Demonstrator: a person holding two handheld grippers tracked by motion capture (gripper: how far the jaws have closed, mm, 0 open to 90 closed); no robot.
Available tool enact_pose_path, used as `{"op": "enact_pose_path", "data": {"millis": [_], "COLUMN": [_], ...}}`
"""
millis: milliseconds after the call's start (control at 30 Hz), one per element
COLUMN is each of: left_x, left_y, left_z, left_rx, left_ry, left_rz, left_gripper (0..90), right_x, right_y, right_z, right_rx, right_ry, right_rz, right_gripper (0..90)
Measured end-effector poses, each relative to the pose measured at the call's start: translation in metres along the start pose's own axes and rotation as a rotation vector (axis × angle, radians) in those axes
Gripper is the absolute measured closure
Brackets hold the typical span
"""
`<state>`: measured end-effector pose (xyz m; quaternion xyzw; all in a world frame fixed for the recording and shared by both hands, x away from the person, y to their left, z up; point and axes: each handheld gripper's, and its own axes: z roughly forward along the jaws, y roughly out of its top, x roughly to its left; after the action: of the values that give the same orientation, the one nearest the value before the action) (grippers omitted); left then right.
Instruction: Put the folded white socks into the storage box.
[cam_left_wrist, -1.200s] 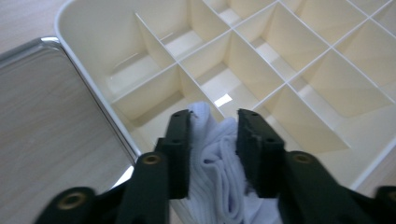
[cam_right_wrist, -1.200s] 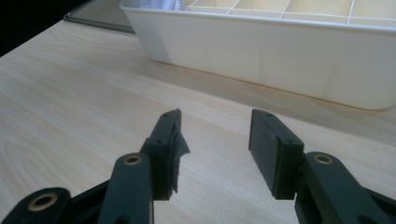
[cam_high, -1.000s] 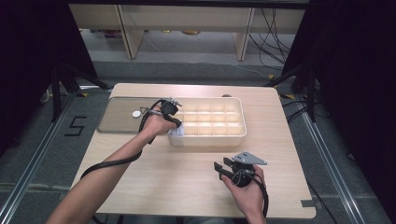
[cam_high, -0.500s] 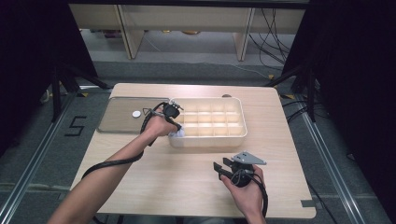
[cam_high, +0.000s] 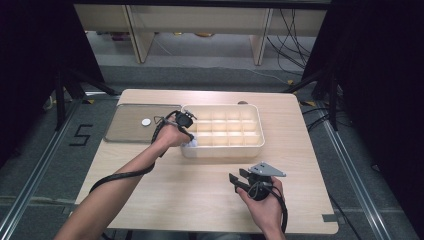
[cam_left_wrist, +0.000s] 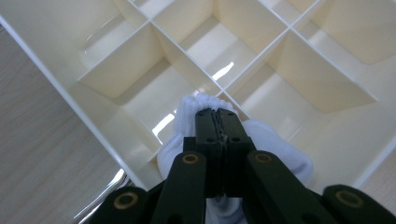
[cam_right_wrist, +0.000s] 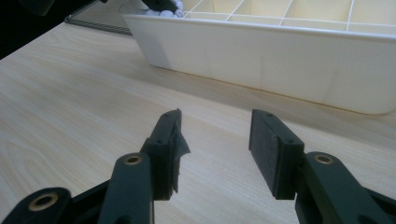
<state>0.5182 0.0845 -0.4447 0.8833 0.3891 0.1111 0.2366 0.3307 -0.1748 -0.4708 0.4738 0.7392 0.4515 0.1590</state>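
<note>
A cream compartment tray (cam_high: 222, 150) stands mid-table. My left gripper (cam_high: 189, 142) hangs over the tray's near-left corner compartment, pointing down. In the left gripper view my left gripper (cam_left_wrist: 216, 112) is shut on a piece of white ribbed fabric (cam_left_wrist: 275, 145), which bulges out on both sides of the jaws above the tray's dividers (cam_left_wrist: 183, 52). The white fabric (cam_high: 190, 144) shows as a small pale lump at the tray's corner. My right gripper (cam_high: 239, 181) rests low over the bare wood near the front edge, open, with nothing between its pads (cam_right_wrist: 268, 142). It faces the tray's front wall (cam_right_wrist: 280, 60).
A flat grey lid (cam_high: 125, 131) lies left of the tray with a small white disc (cam_high: 146, 121) on it. The wooden table (cam_high: 175, 200) has open room in front of the tray. Dark stands and cables flank the table.
</note>
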Motion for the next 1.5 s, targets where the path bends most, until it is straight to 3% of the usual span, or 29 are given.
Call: {"op": "enact_pose_path", "data": {"millis": [133, 200, 233, 433, 500, 600, 767, 1000, 1067, 1333, 1400, 1433, 1467, 1500], "left_x": [0.000, 0.000, 0.000, 0.000, 0.002, 0.006, 0.014, 0.016, 0.015, 0.014, 0.015, 0.015, 0.015, 0.016], "left_y": [0.001, 0.000, 0.000, 0.001, -0.001, -0.003, -0.004, -0.006, -0.009, -0.025, -0.029, -0.033, -0.035, -0.038], "left_z": [0.001, 0.003, 0.003, 0.005, 0.004, 0.002, -0.007, -0.023, -0.030, -0.055, -0.060, -0.064, -0.066, -0.069], "left_rx": [0.019, 0.026, 0.031, 0.043, 0.030, -0.001, -0.058, -0.143, -0.183, -0.292, -0.317, -0.329, -0.336, -0.346], "left_ry": [-0.002, -0.014, -0.010, -0.015, -0.026, -0.054, -0.080, -0.072, -0.068, -0.073, -0.065, -0.059, -0.055, -0.059], "left_rz": [0.006, -0.009, -0.002, 0.000, -0.001, -0.015, -0.023, -0.029, -0.026, -0.027, -0.028, -0.024, -0.023, -0.025], "left_gripper": [88.2, 88.3, 88.4, 88.4, 88.3, 87.3, 81.3, 70.8, 67.4, 55.8, 53.8, 53.0, 52.0, 51.6], "right_x": [0.000, 0.003, 0.000, 0.002, 0.000, 0.000, -0.003, -0.006, -0.007, -0.007, -0.010, -0.008, -0.010, -0.011], "right_y": [0.000, 0.000, 0.001, 0.001, 0.001, 0.001, 0.000, 0.001, 0.001, 0.002, 0.002, 0.002, 0.003, 0.003], "right_z": [0.001, 0.000, 0.000, -0.001, 0.001, 0.000, 0.000, -0.001, -0.003, -0.005, -0.004, -0.005, -0.005, -0.005], "right_rx": [-0.002, 0.010, 0.003, 0.009, -0.007, -0.004, 0.002, -0.004, 0.009, 0.006, -0.010, 0.001, -0.008, -0.009], "right_ry": [-0.009, 0.004, 0.000, 0.005, 0.012, -0.001, -0.006, 0.001, -0.019, -0.020, -0.019, -0.022, -0.028, -0.029], "right_rz": [-0.012, 0.040, 0.001, 0.020, -0.012, 0.017, 0.007, 0.020, 0.011, 0.034, 0.005, 0.044, 0.008, 0.005], "right_gripper": [54.6, 54.6, 54.6, 54.5, 54.5, 54.3, 53.9, 53.5, 53.4, 53.1, 53.1, 53.1, 53.1, 53.1]}}
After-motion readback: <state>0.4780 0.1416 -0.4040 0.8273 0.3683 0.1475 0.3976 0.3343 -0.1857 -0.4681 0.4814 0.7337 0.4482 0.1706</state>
